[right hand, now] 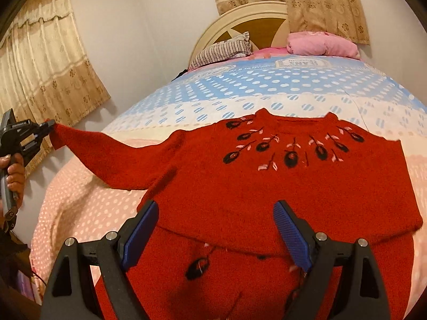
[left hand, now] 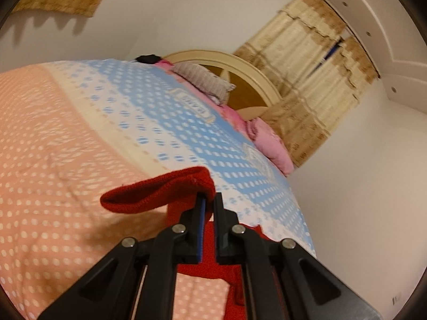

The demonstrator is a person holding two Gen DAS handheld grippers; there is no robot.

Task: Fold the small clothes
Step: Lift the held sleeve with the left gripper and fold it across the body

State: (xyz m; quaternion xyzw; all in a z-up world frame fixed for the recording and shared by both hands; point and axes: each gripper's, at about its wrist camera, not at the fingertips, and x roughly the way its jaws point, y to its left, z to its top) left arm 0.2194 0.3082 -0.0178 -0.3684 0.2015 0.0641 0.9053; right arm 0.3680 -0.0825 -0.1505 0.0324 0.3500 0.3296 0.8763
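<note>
Red knitted sweater (right hand: 267, 181) is lying chest-up on the bed (right hand: 240, 90); left gripper (right hand: 49, 126) is clenching the left sleeve cuff (left hand: 160, 189), stretching it outward. Right gripper (right hand: 216, 234) is hovering released over the hem.

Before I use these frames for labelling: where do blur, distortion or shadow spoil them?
Left wrist view: curtains and bedspread look motion-smeared, the bed bulges. Right wrist view: sharper, red sweater embroidery legible, bedspread domed by the fisheye, lifted sleeve shadowing the bedspread.

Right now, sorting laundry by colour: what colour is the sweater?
Red sweater, black-and-pink flower embroidery near the neck; clearest in the right wrist view.
</note>
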